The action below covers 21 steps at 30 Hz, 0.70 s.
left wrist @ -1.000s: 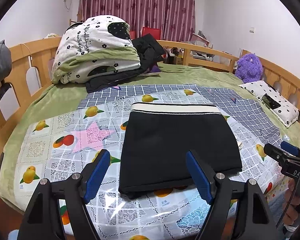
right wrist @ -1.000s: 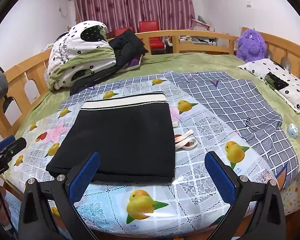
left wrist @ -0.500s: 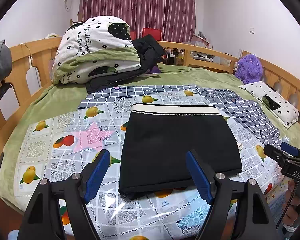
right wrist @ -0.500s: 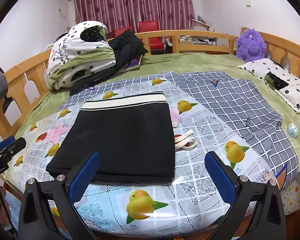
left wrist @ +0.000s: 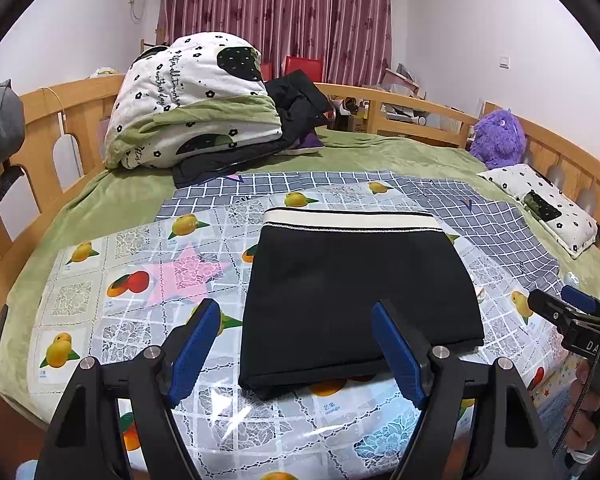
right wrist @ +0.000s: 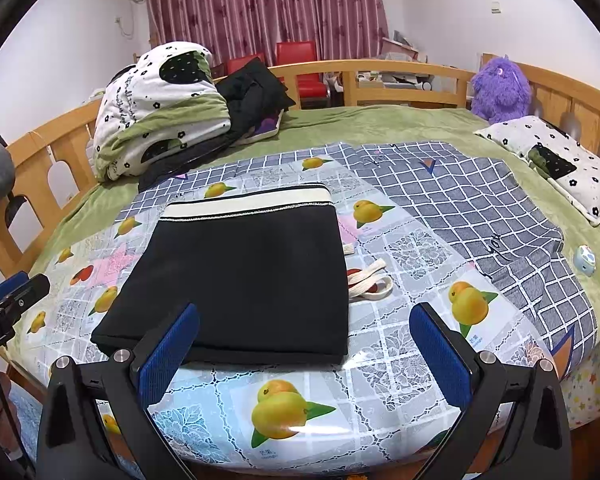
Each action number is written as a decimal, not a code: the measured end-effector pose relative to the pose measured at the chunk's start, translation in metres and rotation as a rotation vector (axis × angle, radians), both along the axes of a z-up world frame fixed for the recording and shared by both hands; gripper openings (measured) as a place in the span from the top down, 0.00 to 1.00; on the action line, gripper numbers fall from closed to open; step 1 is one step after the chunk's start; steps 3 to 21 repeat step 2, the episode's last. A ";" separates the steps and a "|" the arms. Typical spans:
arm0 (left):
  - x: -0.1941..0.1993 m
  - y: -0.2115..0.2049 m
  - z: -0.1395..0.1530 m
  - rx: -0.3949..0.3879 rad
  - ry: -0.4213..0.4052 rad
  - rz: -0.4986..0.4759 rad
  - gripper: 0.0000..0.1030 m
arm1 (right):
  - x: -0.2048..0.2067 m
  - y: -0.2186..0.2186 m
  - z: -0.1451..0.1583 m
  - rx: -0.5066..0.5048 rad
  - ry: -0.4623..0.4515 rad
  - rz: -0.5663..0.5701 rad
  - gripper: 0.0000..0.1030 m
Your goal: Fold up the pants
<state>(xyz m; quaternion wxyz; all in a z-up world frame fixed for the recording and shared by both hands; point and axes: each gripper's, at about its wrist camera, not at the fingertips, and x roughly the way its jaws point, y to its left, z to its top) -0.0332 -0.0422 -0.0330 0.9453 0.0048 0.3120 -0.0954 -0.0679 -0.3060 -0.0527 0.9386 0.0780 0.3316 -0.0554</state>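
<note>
We observed the black pants (left wrist: 352, 292), folded into a compact rectangle with the cream waistband (left wrist: 350, 220) at the far edge, lying flat on the fruit-printed plastic cover (left wrist: 100, 280) spread over the near part of the bed. The left gripper (left wrist: 296, 344) was held above the near edge of the cover with its blue pads wide apart and nothing between them; in its own view the pads framed the near left corner of the pants without touching the cloth. The right gripper (right wrist: 306, 344) was likewise spread wide and empty, its left pad in line with the near edge of the pants and its right pad over bare cover. In the left wrist view the tip of the right gripper appeared at the right margin, with fingers (left wrist: 584, 412) of the person's hand below it. A loose cream drawstring (right wrist: 366, 282) lay on the cover just beside the right edge of the pants. Beyond the cover we noted a grey checked sheet (right wrist: 480, 208), a green blanket (right wrist: 380, 124), a heap of folded bedding (left wrist: 192, 100) with dark clothing against it, a purple plush toy (right wrist: 500, 88), and a small flowered pillow (right wrist: 556, 164) by the wooden rail (left wrist: 416, 108).
</note>
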 end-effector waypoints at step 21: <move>-0.001 0.000 0.003 0.002 -0.012 -0.015 0.25 | 0.000 0.000 0.000 -0.001 -0.001 0.001 0.00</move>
